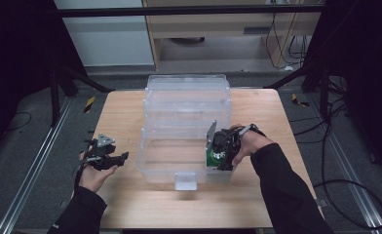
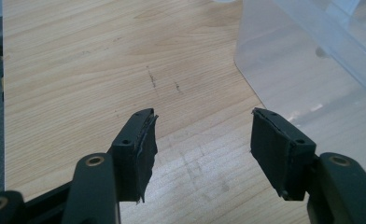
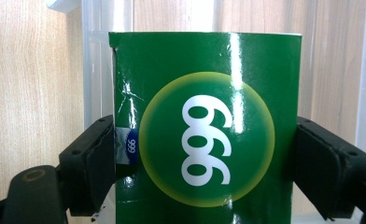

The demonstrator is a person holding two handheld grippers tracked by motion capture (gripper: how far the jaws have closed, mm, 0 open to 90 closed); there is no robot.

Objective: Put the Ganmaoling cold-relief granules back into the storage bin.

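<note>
- R tongs (image 3: 204,154) clamped on green box (image 3: 204,126) w/ white "999" print, one pad on each side of it.
- High view: green box (image 1: 214,157) sits at the near R corner of the clear bin (image 1: 189,126), lid off, R hand (image 1: 245,144) just beside the bin's R wall.
- L tongs (image 2: 202,140) spread apart, nothing between; low over bare bench (image 2: 78,70), near the bin's L side.
- L hand (image 1: 94,170) on the bench's L part, well apart from the green box.
</note>
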